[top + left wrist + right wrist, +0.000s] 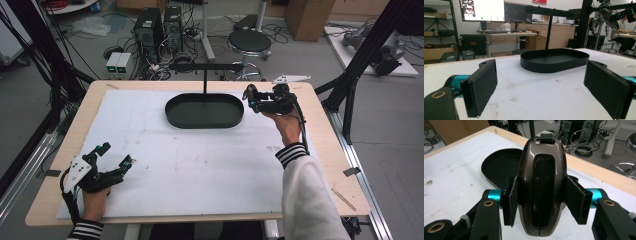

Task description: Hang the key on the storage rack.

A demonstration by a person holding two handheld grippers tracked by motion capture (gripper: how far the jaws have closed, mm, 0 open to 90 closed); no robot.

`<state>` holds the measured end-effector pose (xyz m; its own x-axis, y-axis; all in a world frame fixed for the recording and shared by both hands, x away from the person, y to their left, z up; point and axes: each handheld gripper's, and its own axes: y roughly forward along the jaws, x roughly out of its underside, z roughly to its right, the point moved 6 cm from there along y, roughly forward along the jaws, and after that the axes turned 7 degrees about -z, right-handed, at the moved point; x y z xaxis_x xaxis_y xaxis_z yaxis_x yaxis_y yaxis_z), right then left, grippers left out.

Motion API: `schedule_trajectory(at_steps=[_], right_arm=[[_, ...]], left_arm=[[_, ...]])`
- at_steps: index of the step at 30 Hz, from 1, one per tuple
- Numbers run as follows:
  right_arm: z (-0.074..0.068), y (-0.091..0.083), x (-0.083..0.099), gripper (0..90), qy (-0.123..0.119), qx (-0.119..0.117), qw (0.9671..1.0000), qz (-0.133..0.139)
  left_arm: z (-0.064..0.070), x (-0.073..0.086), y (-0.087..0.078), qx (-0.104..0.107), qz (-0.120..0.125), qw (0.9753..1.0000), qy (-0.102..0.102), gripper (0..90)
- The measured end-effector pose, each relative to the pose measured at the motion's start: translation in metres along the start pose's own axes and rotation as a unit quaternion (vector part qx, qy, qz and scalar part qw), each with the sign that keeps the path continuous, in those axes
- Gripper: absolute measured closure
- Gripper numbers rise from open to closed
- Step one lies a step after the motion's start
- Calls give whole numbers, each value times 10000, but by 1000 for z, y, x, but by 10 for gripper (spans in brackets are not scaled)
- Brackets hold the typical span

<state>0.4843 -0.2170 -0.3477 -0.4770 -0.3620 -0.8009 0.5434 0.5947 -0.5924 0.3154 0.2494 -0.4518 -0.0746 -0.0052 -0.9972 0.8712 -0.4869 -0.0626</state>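
Right hand-held gripper (pixel 540 202) clamps a brown case (pixel 540 187) beside the tray (pixel 204 111); left (pixel 116 161) gapes empty.

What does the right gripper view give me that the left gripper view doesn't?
Right gripper view alone: a glossy brown key fob clamped between the right hand-held gripper pads, with the table's wooden edge and floor cables beyond. Left gripper view alone: the left hand-held gripper with its jaws wide apart and nothing between them, plus a monitor and desks across the room. Both share the black oval tray on the white table cover, and the stand post rising behind it.
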Motion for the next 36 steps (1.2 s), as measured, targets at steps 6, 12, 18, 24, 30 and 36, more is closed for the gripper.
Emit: schedule_trajectory(at_steps=[6, 12, 18, 24, 30, 36], right_arm=[[1, 3, -14, 479, -60, 112, 9999, 56], [2, 6, -27, 479, -128, 159, 9997, 135], [3, 11, -39, 479, -188, 260, 9994, 123], [4, 18, -48, 478, -186, 282, 9993, 158], [7, 23, -53, 479, -146, 360, 9990, 202], [8, 25, -57, 478, -91, 378, 9989, 279]], left_arm=[[0, 0, 0, 0, 1, 10000, 1, 120], [0, 0, 0, 0, 0, 10000, -1, 120], [0, 0, 0, -4, 3, 10000, -9, 120], [0, 0, 0, -4, 3, 10000, -5, 120], [0, 0, 0, -2, 15, 10000, -28, 120], [0, 0, 0, -2, 10, 10000, -11, 120]])
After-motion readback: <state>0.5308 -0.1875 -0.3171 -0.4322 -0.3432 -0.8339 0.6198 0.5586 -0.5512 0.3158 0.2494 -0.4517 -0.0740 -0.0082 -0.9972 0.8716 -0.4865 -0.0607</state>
